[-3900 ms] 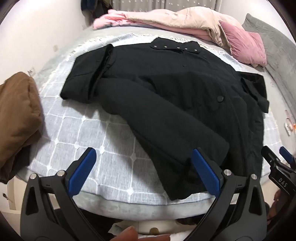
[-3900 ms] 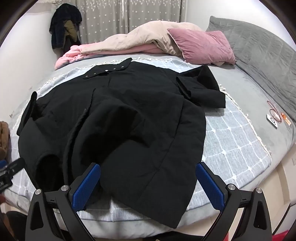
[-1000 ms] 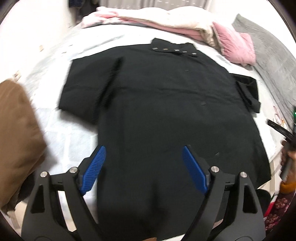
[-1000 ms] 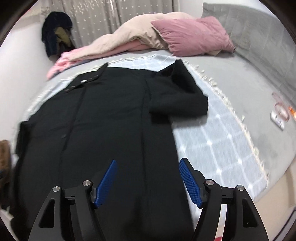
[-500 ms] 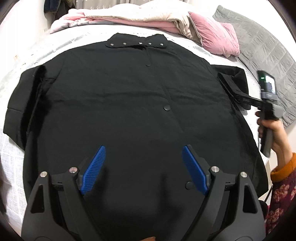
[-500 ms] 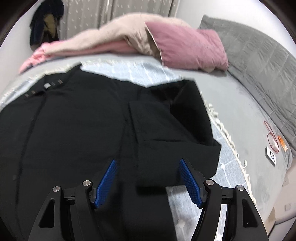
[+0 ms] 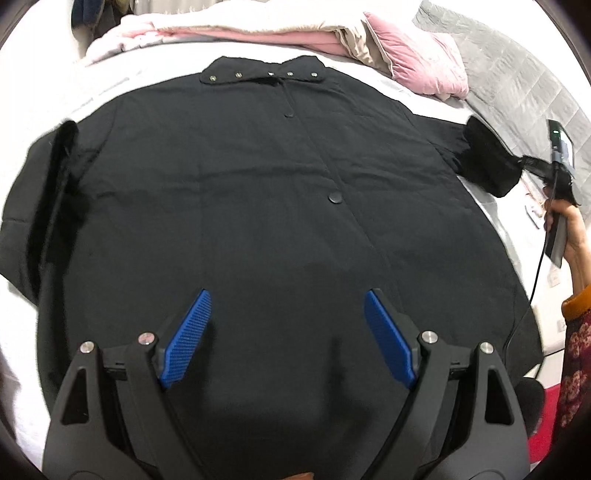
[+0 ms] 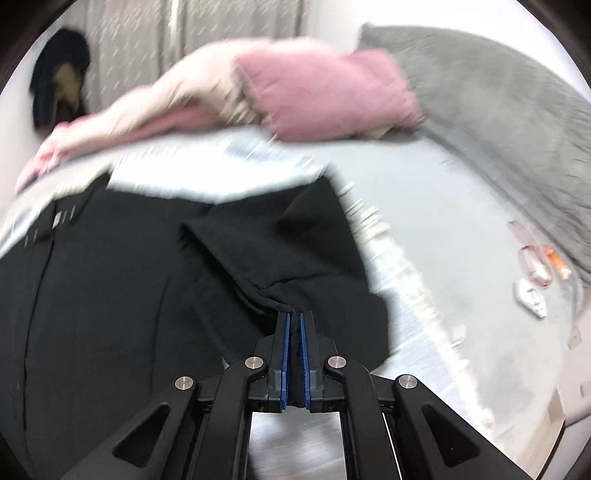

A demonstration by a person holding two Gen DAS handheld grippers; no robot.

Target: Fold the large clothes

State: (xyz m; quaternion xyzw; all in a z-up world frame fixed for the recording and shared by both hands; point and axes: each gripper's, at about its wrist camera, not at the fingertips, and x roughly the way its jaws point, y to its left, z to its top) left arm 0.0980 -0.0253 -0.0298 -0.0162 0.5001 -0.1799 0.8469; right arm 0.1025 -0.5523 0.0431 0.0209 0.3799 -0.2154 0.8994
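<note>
On the bed (image 7: 26, 85), the coat (image 7: 258, 206) is lying spread flat, collar (image 7: 264, 75) toward the pillows, buttons running down its middle. The right hand-held gripper (image 8: 294, 317) is clenching the end of the right sleeve (image 8: 295, 240), its blue pads pressed together on a small pinch of cloth, and the sleeve is hanging bunched from that pinch at the coat's far right edge. The left hand-held gripper (image 7: 286, 332) is hovering released over the lower front of the coat, pads wide apart, touching nothing that can be seen.

The likeliest trouble, as I judge it, is the thin bite: the sleeve is looking thick and heavy, and a quick swing across the body could be pulling it out of the pads, dropping it crumpled short of the fold line. The right view is blurring, which suggests fast motion, so that risk is real. A second danger is dragging: with nothing pinning the body, carrying the sleeve inward may be tugging the shoulder and skewing the flat front, leaving a crooked fold. The pink pillow (image 8: 325, 96) and heaped bedding (image 7: 240, 26) are sitting just beyond the collar, so any upward creep of the coat could be pushing the collar against them. The left sleeve (image 7: 48, 192) is lying partly doubled already and may be hiding creases.
</note>
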